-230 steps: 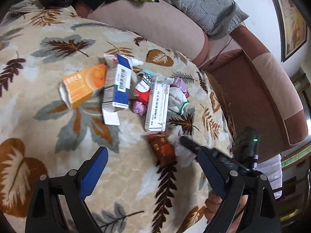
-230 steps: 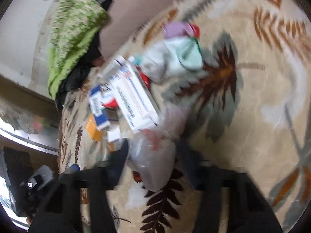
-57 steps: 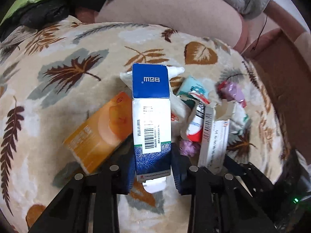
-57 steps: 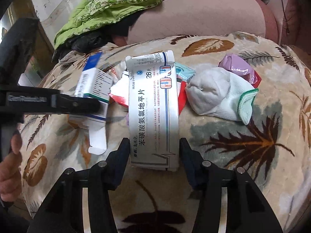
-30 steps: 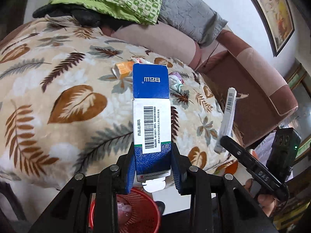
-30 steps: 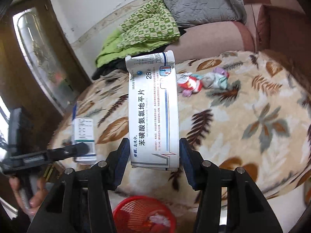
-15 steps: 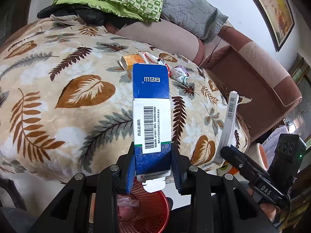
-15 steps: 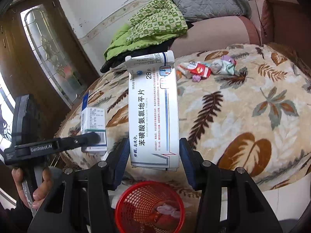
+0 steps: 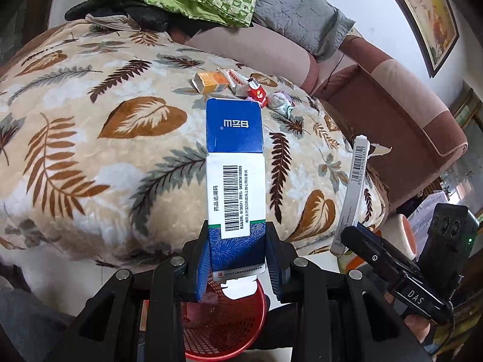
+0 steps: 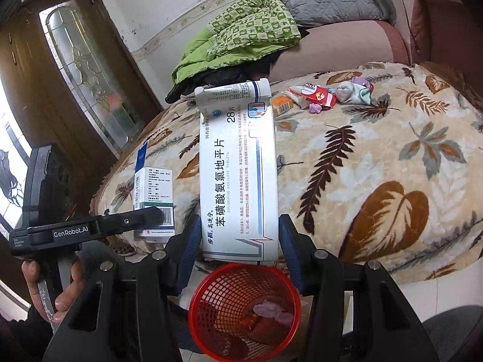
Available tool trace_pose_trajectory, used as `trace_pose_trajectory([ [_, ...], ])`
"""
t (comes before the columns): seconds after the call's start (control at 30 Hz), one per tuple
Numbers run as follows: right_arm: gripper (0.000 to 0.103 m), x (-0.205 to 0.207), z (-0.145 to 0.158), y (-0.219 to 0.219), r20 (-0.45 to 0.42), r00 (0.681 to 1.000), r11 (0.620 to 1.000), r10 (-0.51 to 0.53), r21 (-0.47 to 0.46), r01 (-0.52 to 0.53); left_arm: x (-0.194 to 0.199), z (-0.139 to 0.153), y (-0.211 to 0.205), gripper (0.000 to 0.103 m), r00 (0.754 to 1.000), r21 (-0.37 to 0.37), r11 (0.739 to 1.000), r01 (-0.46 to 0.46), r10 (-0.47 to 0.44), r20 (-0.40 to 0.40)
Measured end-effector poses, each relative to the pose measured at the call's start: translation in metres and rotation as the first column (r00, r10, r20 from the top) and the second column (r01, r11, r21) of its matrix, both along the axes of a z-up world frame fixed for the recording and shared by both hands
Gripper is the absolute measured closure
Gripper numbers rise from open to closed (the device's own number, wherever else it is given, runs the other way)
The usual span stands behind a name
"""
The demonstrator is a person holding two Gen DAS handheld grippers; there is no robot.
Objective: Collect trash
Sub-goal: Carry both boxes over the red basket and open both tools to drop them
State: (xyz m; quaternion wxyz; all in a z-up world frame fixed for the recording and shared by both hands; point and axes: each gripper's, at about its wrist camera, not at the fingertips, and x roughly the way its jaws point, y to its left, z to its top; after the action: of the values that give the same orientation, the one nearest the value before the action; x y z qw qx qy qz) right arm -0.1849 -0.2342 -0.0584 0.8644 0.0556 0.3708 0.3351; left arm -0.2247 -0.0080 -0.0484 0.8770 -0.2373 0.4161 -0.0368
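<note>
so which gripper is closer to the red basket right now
Hard to call, roughly level. The left gripper holds the blue box right above the red basket; the right gripper holds the white box just over its rim.

We see both grippers as black plastic frames with blue finger pads point(image 9: 203, 259) and silver screws at the joints. Left gripper point(image 10: 151, 217) carries white "GenRobot.AI" lettering; right gripper point(image 9: 350, 236) reads "DAS" and has a black camera block with a green light. Clothing can't be told.
</note>
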Motion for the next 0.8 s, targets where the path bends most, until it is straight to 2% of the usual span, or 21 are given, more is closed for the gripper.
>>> trace_pose_trajectory([
  [0.2, 0.052, -0.014, -0.015, 0.005, -0.057, 0.998, 0.999, 0.023, -0.035, -0.025, -0.022, -0.012, -0.008, 0.07, 1.0, 0.017, 1.0, 0.002, -0.001, -0.03],
  [0.4, 0.052, -0.018, -0.039, 0.011, -0.136, 0.99, 0.995, 0.031, -0.087, -0.043, -0.022, -0.027, -0.019, 0.07, 0.995, 0.072, 0.997, 0.033, -0.026, -0.097],
  [0.5, 0.052, -0.019, -0.051, 0.01, -0.178, 0.984, 0.994, 0.027, -0.103, -0.045, -0.022, -0.033, -0.021, 0.07, 0.991, 0.066, 0.997, 0.049, -0.041, -0.125],
  [0.8, 0.052, -0.024, -0.068, 0.023, -0.234, 0.97, 0.983, 0.059, -0.155, -0.097, -0.031, -0.058, -0.026, 0.069, 0.973, 0.053, 0.996, 0.076, -0.062, -0.222],
])
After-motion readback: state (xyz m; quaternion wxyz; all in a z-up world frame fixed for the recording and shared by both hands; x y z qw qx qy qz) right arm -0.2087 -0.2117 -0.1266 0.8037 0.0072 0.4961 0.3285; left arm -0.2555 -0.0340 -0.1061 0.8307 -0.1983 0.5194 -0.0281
